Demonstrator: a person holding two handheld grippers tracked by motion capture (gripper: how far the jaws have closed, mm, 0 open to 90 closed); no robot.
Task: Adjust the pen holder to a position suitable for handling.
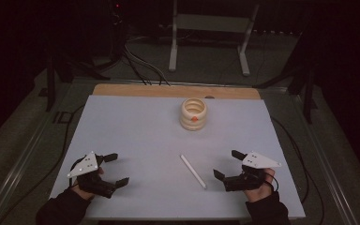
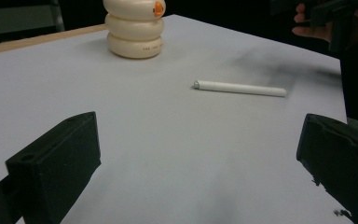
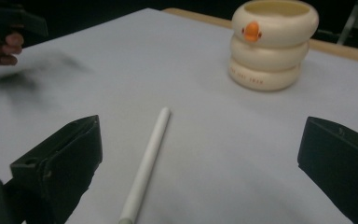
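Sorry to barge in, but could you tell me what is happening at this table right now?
A person holds open tongs in each hand, the left tongs and the right tongs, both empty and low over the white table. A white stick lies untouched near the right one. A cream ringed cup stands farther back.

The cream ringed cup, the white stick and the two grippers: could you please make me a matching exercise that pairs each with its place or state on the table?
Things:
1. cream ringed cup
2. white stick
3. left gripper
4. right gripper

Places or states:
A. open, at the near left of the white table
B. lying flat, just left of an open gripper
C. upright toward the far edge, an orange mark on its side
D. open, at the near right, close to the stick

Pairs: 1-C, 2-B, 3-A, 4-D
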